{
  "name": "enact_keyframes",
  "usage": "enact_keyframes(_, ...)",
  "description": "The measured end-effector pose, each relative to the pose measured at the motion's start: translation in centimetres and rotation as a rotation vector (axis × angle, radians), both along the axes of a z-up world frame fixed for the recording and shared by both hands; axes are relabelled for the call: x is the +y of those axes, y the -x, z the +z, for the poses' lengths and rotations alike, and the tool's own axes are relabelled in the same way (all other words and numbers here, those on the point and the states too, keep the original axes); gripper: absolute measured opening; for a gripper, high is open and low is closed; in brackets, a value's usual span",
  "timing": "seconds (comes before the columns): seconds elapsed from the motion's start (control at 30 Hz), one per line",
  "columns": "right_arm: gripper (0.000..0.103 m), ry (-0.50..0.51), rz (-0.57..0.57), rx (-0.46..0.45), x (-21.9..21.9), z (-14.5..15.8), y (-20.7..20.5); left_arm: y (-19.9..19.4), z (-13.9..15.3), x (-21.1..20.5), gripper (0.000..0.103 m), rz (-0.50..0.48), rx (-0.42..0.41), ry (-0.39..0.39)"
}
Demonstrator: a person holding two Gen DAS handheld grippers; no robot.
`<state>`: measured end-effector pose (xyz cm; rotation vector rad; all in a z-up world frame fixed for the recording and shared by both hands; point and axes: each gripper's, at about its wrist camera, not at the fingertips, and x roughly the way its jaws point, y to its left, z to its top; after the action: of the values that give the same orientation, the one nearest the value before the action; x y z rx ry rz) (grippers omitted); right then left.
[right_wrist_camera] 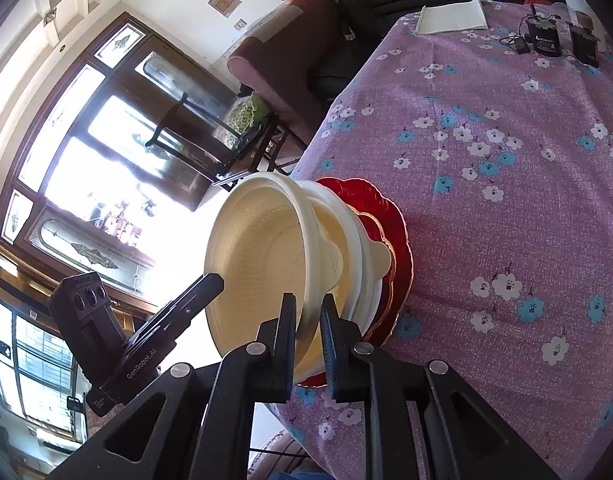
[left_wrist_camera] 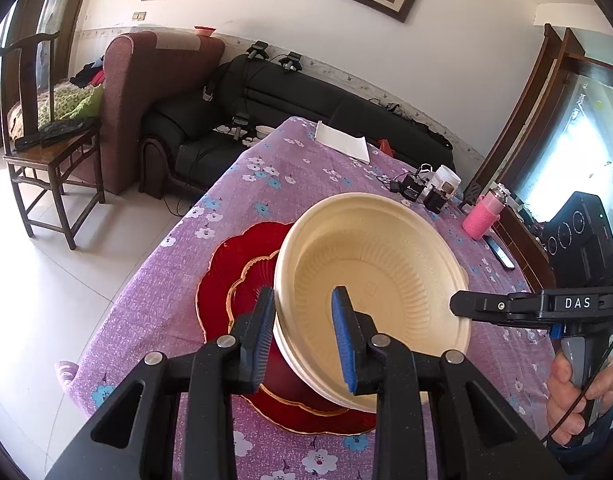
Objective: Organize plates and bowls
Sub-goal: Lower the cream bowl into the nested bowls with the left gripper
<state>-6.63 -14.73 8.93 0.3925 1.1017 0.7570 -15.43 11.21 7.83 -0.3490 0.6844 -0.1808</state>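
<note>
The left gripper [left_wrist_camera: 304,336] is narrowed onto the near rim of a cream bowl [left_wrist_camera: 370,280], one pad outside the wall, the blue pad inside. The bowl tilts above a red scalloped plate [left_wrist_camera: 226,276] near the tabletop's [left_wrist_camera: 154,292] left edge. The right gripper [right_wrist_camera: 308,340] pinches the rim of the same bowl [right_wrist_camera: 262,256] between nearly closed fingers; a second cream bowl [right_wrist_camera: 366,260] sits beneath it.

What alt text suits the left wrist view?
The left gripper is shut on the rim of a cream bowl, tilted above red plates on a purple floral tablecloth; the right gripper grips the opposite rim.
</note>
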Motion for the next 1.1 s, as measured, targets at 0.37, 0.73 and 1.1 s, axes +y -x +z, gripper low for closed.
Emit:
enact_keyframes(0.37, 0.026, 0.008, 0.006, -0.004, 0.0, 0.1, 0.3, -0.1, -0.1, 0.0, 0.027, 0.005, -0.004, -0.004)
enact_keyframes(0.73, 0.042, 0.024, -0.009, -0.052, -1.0, 1.4, 0.8, 0.1, -0.1, -0.1, 0.028, 0.012, -0.013, -0.012)
enact_keyframes(1.1, 0.049, 0.007, -0.088, -0.087, -4.2, 1.3, 1.4, 1.3, 0.4, 0.7, 0.043, 0.033, -0.039, -0.004)
